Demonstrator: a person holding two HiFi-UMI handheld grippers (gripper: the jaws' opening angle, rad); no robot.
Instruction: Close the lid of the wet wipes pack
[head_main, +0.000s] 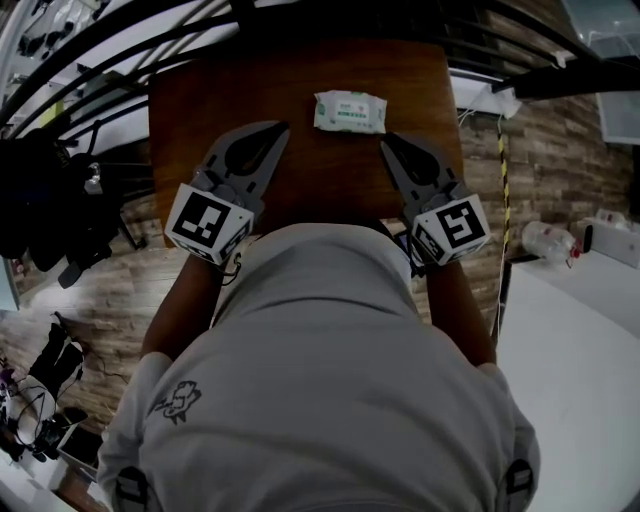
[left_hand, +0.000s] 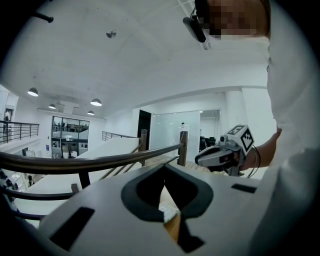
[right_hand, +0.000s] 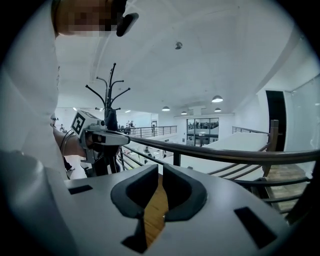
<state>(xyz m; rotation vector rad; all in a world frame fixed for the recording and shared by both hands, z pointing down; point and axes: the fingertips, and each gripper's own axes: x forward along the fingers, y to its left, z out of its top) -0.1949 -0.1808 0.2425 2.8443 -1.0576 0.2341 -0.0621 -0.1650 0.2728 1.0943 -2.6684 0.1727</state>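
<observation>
The wet wipes pack (head_main: 350, 112), white with a green label, lies flat at the far middle of the brown wooden table (head_main: 200, 110). Whether its lid stands up I cannot tell. My left gripper (head_main: 280, 127) hovers to the pack's near left, shut and holding nothing. My right gripper (head_main: 386, 146) is to its near right, jaws almost together with nothing between them. In the left gripper view the left gripper (left_hand: 164, 170) has its tips touching, and a sliver of the pack (left_hand: 168, 211) shows below them. In the right gripper view only table wood shows through the right gripper's (right_hand: 161, 171) slit.
A dark railing (head_main: 120, 40) runs behind the table's far and left sides. A white surface (head_main: 580, 330) with a plastic bottle (head_main: 548, 240) stands at the right. A black coat stand (right_hand: 109, 107) rises to the left. The person's torso (head_main: 320, 380) hides the table's near edge.
</observation>
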